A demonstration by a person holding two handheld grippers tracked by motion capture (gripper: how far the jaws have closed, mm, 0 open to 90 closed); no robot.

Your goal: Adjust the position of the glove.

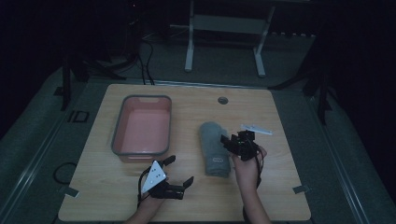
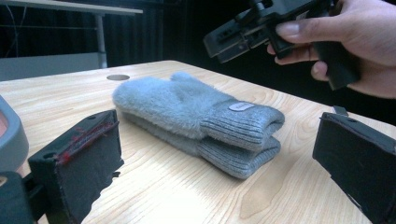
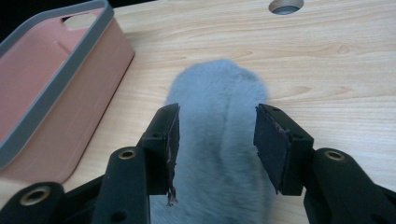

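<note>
A pair of fluffy grey mittens point(image 1: 214, 148) lies stacked on the wooden table point(image 1: 275, 186), cuffs toward me. My right gripper point(image 1: 228, 145) hovers open just above their right side. In the right gripper view its jaws point(image 3: 215, 114) straddle the mitten point(image 3: 219, 154) from above without touching it. My left gripper point(image 1: 180, 170) is low over the table's front left, open wide with nothing in it. In the left gripper view it point(image 2: 218, 123) faces the mittens point(image 2: 196, 114) from the side, and the hand-held right gripper point(image 2: 236, 33) shows above them.
A pink bin point(image 1: 142, 126) with a grey rim stands left of the mittens, and its wall point(image 3: 70, 107) is close to the right gripper. A small white object point(image 1: 256, 129) lies to the right. A cable hole point(image 1: 222, 100) sits near the far edge.
</note>
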